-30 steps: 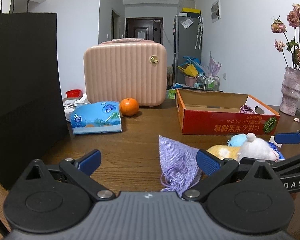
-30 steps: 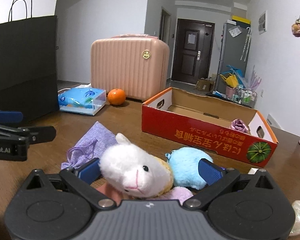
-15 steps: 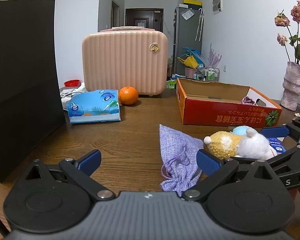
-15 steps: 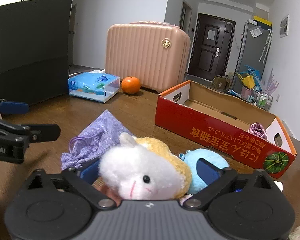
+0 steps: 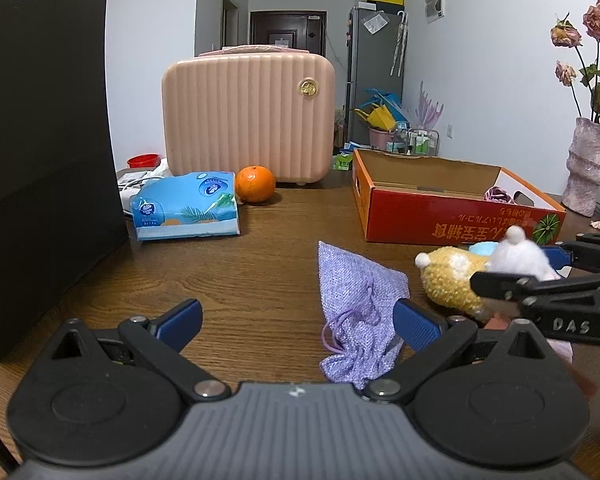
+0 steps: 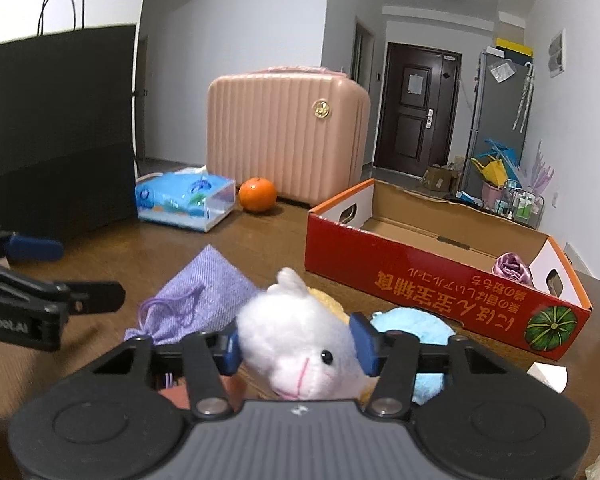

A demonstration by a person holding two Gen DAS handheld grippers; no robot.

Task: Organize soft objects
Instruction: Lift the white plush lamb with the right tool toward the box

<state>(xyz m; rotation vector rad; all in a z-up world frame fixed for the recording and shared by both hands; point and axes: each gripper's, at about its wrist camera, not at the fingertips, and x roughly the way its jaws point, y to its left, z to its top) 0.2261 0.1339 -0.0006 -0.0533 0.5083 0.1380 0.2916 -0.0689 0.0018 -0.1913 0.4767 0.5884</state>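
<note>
My right gripper [image 6: 298, 346] is shut on a white and yellow plush alpaca [image 6: 300, 340], its blue pads squeezing the head. The alpaca also shows in the left wrist view [image 5: 460, 276], held between the right gripper's fingers. A blue plush [image 6: 416, 328] lies just right of it. A purple drawstring pouch [image 5: 356, 304] lies on the wooden table [image 5: 220, 280], close to my left gripper's right pad. My left gripper [image 5: 296, 320] is open and empty, low over the table. A red cardboard box [image 6: 440, 264] holding a purple fabric rose [image 6: 512, 266] stands behind the toys.
A black paper bag [image 5: 40, 160] stands at the left. A pink ribbed case [image 5: 248, 120], an orange [image 5: 255, 184] and a blue tissue pack [image 5: 188, 210] sit at the back. A vase with dried roses [image 5: 588, 168] stands at the far right.
My right gripper has closed on the alpaca's head and raised it a little. My left gripper has stayed open near the pouch.
</note>
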